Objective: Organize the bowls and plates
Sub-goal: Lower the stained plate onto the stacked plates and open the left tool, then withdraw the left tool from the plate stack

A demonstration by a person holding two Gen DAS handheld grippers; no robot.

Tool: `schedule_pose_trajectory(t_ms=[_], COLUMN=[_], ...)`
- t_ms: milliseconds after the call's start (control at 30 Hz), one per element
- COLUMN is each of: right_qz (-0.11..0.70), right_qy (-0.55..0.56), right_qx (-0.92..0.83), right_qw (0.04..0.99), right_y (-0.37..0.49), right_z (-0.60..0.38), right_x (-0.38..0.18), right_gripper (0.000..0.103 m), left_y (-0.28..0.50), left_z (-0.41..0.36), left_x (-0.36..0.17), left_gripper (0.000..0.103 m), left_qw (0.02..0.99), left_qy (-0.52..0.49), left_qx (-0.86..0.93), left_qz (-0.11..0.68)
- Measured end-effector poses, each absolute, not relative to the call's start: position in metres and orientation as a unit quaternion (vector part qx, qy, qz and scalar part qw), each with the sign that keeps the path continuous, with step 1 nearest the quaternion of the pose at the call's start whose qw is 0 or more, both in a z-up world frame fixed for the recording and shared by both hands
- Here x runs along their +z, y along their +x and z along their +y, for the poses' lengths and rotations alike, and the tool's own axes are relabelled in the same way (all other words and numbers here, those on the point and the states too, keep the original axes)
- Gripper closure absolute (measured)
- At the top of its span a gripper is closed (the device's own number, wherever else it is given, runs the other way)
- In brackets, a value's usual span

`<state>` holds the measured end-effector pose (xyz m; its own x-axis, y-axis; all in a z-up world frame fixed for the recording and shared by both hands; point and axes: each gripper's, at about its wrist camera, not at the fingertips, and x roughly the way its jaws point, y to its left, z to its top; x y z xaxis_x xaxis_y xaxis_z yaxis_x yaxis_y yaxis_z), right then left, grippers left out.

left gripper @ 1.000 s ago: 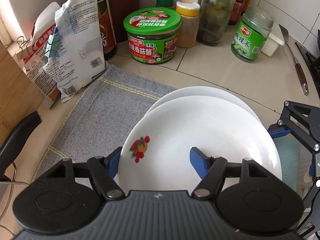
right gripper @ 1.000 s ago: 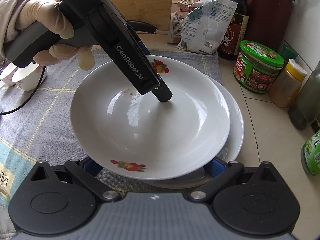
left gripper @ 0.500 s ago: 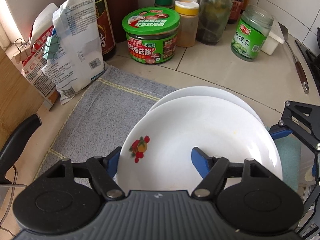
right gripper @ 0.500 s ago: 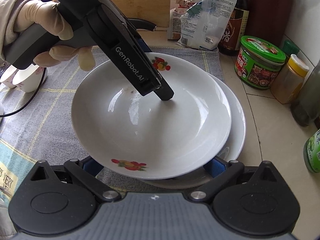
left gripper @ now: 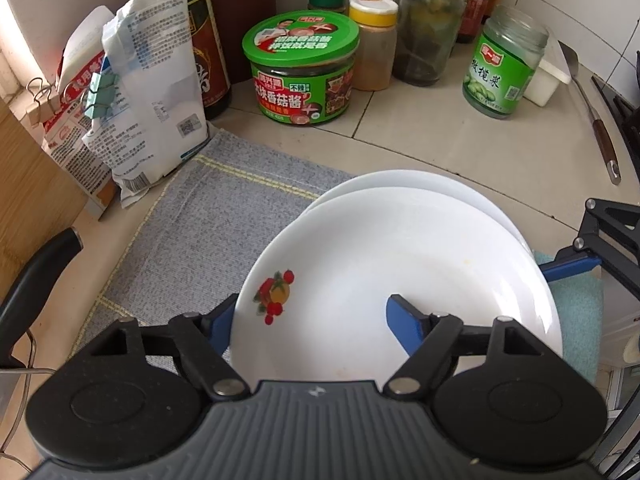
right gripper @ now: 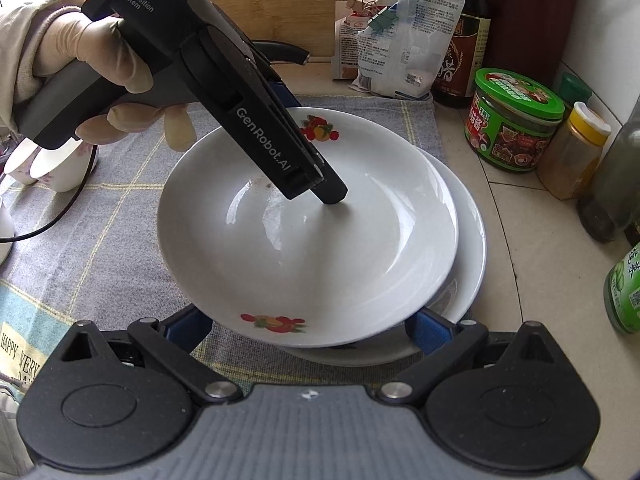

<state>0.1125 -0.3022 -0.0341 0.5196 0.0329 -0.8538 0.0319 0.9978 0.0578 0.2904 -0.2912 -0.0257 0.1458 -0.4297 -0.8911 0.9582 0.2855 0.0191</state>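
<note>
A white plate with fruit prints [left gripper: 400, 264] [right gripper: 320, 240] lies on a plain white plate [left gripper: 420, 184] [right gripper: 468, 248], set off to the left on it. Both sit on a grey cloth [left gripper: 192, 240]. My left gripper [left gripper: 312, 324] straddles the printed plate's rim, one blue finger outside and the other finger [right gripper: 332, 194] down in the plate's hollow. Its jaws are opening and the pads do not press the rim. My right gripper [right gripper: 308, 330] stands open at the plates' near edge. Its two blue fingers are spread wide, with their tips hidden under the printed plate's rim.
A green-lidded sauce jar [left gripper: 302, 76], spice bottles, an olive jar [left gripper: 504, 72] and clipped bags [left gripper: 152, 100] crowd the back of the counter. A spatula [left gripper: 596, 120] lies at the right. White cups [right gripper: 52, 164] stand on the cloth at the left, and a black handle [left gripper: 32, 280] juts in.
The left gripper's fingers have spread a little wider around the printed plate's rim. The plates and both hands stay where they were.
</note>
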Motion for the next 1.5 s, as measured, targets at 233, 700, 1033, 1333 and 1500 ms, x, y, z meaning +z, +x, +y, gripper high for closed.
schedule_pose_trajectory(t_ms=[233, 700, 1033, 1333, 1500], right_qz=[0.489, 0.494, 0.497, 0.476, 0.446], right_qy=[0.023, -0.01, -0.013, -0.017, -0.033], right_qx=[-0.002, -0.011, -0.024, -0.019, -0.031], right_qw=[0.872, 0.869, 0.867, 0.879, 0.894], right_y=[0.108, 0.106, 0.098, 0.088, 0.089], right_z=[-0.3, -0.294, -0.295, -0.286, -0.28], right_x=[-0.03, -0.028, -0.027, -0.017, -0.004], right_gripper=[0.0, 0.0, 0.0, 0.0, 0.0], left_y=[0.29, 0.289, 0.279, 0.275, 0.26], left_z=[-0.292, -0.298, -0.302, -0.281, -0.253], left_x=[-0.026, -0.027, -0.023, 0.009, 0.033], left_gripper=[0.025, 0.021, 0.015, 0.011, 0.01], left_qw=[0.687, 0.682, 0.682, 0.721, 0.747], left_qy=[0.323, 0.334, 0.332, 0.308, 0.292], left_qx=[-0.504, -0.502, -0.515, -0.516, -0.511], left_qz=[0.413, 0.414, 0.398, 0.346, 0.308])
